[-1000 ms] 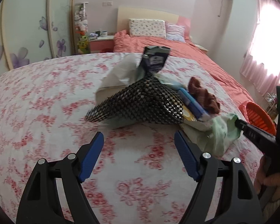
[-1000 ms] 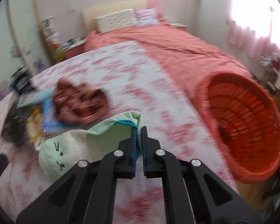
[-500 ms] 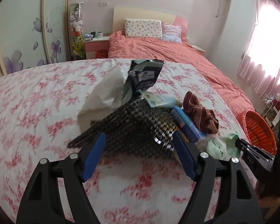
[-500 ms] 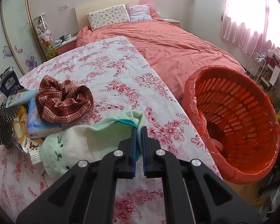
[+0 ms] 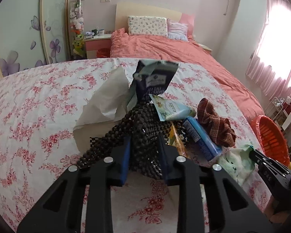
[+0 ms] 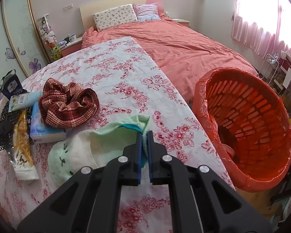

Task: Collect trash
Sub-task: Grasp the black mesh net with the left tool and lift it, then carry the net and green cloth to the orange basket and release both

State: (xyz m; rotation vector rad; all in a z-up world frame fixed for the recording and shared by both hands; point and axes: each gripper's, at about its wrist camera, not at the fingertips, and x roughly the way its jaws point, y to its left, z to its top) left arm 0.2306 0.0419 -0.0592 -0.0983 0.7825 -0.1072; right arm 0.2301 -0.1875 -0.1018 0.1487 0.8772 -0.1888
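Left gripper [image 5: 144, 151] jaws just closed on black mesh [image 5: 143, 128] — right gripper [image 6: 144, 147] pinches green sock [image 6: 106, 139].

my left wrist camera sits close over the floral table [image 5: 38, 116], tilted down along its fingers toward the far bed [image 5: 164, 48], the clutter right under the lens. my right wrist camera looks the same way from further right, the table edge and orange basket [image 6: 248, 128] near. both views share the plaid cloth [image 5: 213, 122] [image 6: 67, 104], the green sock [image 5: 236, 163] [image 6: 77, 155] and the bed.
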